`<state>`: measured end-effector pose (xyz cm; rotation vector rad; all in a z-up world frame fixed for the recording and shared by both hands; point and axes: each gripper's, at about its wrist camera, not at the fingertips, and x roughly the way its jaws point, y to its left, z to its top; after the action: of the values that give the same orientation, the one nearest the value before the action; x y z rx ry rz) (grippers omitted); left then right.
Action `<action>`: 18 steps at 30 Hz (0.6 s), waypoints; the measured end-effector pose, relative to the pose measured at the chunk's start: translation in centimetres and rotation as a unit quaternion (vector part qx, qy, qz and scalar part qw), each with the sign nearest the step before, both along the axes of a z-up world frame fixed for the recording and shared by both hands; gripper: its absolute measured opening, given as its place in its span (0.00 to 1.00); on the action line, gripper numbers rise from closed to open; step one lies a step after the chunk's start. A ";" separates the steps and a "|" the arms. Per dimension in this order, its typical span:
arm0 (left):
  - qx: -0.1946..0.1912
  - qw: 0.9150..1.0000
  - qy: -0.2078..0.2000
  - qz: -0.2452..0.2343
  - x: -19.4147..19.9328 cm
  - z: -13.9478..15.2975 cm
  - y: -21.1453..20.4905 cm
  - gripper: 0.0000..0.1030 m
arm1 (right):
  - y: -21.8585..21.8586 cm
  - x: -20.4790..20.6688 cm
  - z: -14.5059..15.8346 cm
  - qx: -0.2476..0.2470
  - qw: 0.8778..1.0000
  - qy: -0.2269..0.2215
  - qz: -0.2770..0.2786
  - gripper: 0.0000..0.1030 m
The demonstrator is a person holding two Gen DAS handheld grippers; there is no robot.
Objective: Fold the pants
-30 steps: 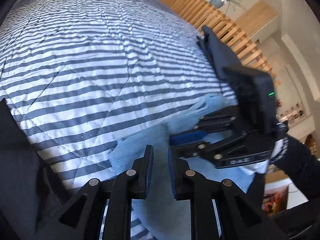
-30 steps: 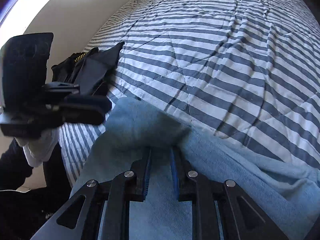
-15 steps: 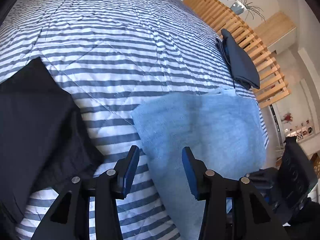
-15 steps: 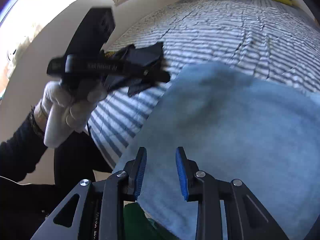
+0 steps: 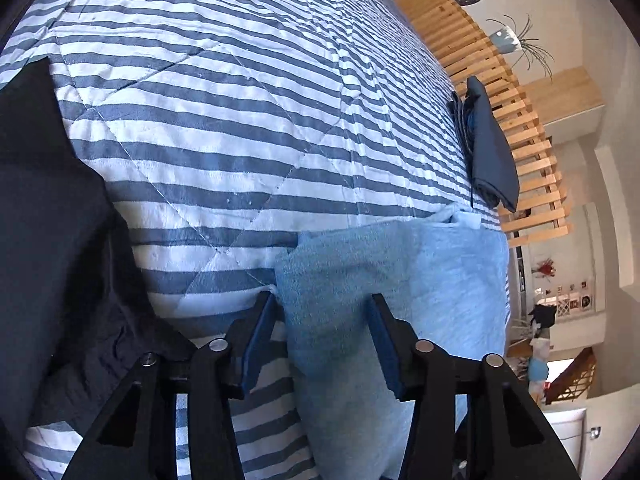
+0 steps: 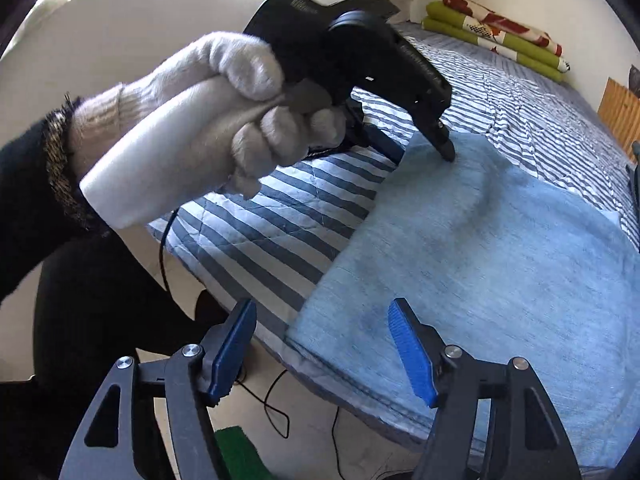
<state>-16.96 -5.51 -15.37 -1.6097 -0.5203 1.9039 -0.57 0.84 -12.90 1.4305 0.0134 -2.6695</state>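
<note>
The left gripper (image 5: 322, 340) points down at the bed with its jaws partly apart; they have just been closing a little. The near left corner of the folded light-blue pants (image 5: 384, 292) lies between its blue pads (image 5: 258, 340), which do not press on the cloth. In the right wrist view a white-gloved hand (image 6: 208, 120) holds this gripper, whose tip touches the far corner of the pants.

The right gripper (image 6: 322, 350) stands wide open, its jaws having just been opening, and holds nothing. It hovers over the near hem of the pants (image 6: 500, 264), at the near edge of the bed, with floor and a black cable (image 6: 276, 408) showing below it.

The pants lie flat as a folded rectangle on the blue-and-white striped quilt (image 5: 224, 112), along the bed's near edge and close to its right side. A black garment (image 5: 52, 240) lies at the left edge of the bed, just beside the left gripper. A folded navy garment (image 5: 490, 148) rests at the right edge, beyond the pants, next to a wooden slatted rail (image 5: 516, 92). Green folded bedding (image 6: 496, 36) sits at the far end.
</note>
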 end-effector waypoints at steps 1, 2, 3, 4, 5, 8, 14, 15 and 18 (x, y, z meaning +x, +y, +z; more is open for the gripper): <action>-0.004 1.000 0.005 0.000 -0.3 0.2 0.0 0.22 | -0.6 -0.1 -0.4 0.009 1.000 -0.001 -0.005 0.63; -0.010 1.000 0.011 0.002 -0.7 0.4 0.0 0.18 | -1.2 -0.1 -0.8 0.024 1.000 0.001 -0.010 0.63; -0.006 1.000 0.013 0.005 -0.9 0.5 0.0 0.17 | -1.9 -0.2 -1.3 0.049 0.999 0.002 -0.015 0.63; -0.002 1.000 0.014 0.004 -1.0 0.6 0.0 0.15 | -2.5 -0.3 -1.8 0.073 0.997 -0.001 -0.018 0.63; -0.004 1.000 0.018 0.003 -1.1 0.7 -0.1 0.15 | -2.9 -0.3 -2.2 0.093 0.996 0.000 -0.020 0.61; -0.011 0.999 0.043 0.003 -0.6 1.5 -0.4 0.22 | -3.1 -0.1 -2.1 0.110 0.994 0.004 -0.021 0.53; -0.013 1.000 0.028 0.003 0.0 0.4 -0.5 0.10 | -0.1 -0.5 -1.1 0.043 0.998 -0.010 -0.049 0.26; -0.010 1.000 0.025 0.005 0.1 0.4 -0.3 0.10 | 0.0 -0.2 -0.8 0.045 0.998 -0.008 -0.049 0.22; -0.003 0.999 0.037 0.017 0.4 2.2 -0.7 0.07 | 0.7 0.1 0.0 0.036 0.998 0.004 -0.051 0.14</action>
<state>-16.52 -6.20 -13.21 -1.5373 -0.5147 1.9843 -0.44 1.49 -12.94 1.4810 0.0381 -2.7832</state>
